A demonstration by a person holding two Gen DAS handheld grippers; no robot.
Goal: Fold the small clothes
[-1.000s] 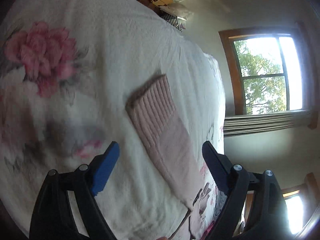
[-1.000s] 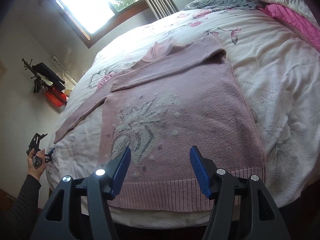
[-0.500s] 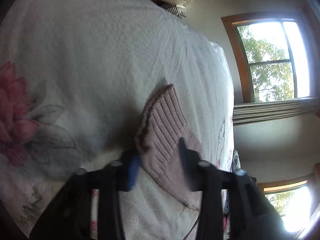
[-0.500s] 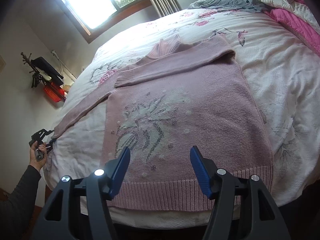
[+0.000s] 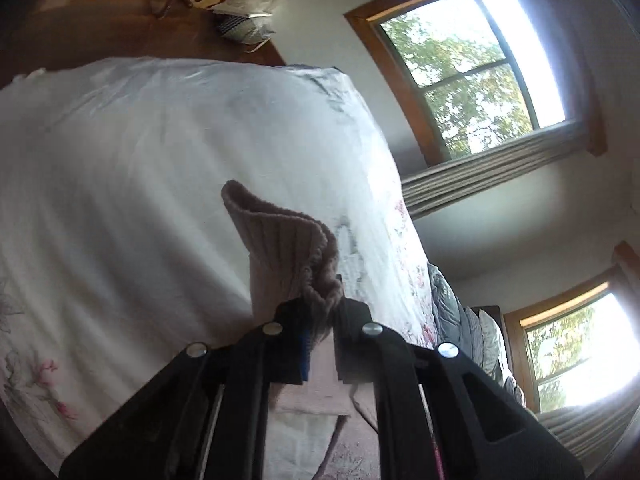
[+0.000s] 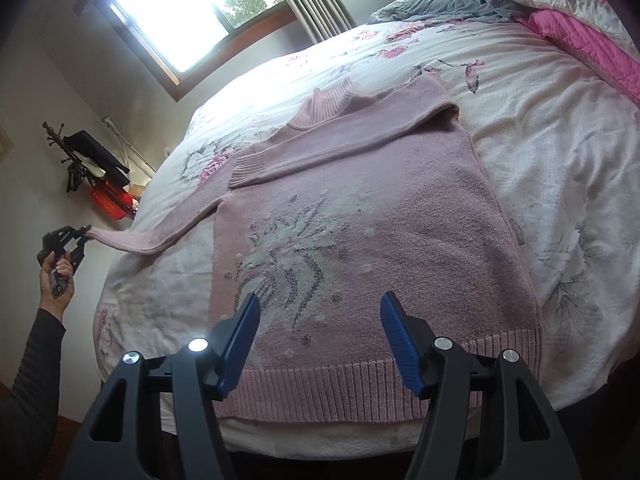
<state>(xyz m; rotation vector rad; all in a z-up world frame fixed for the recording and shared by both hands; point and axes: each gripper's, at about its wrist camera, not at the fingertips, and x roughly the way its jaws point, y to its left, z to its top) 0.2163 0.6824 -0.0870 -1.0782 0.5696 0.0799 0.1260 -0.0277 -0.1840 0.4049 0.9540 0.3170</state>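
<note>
Sweater (image 6: 360, 216) flat on bed (image 6: 560, 160); left tool (image 5: 320, 320) pinches cuff (image 5: 288, 248) at nine o'clock, lifted for folding inward. Right tool (image 6: 320, 332) hovers wide over hem (image 6: 340, 384).

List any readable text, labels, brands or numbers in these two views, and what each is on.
None readable.
Boxes and packets on the wooden furniture beyond the bed: any print is too small and blurred to read.
Red item by the wall: no legible marking.
Pink sweater: a knitted picture on its front, no letters.
Left gripper and right gripper: no visible markings.
</note>
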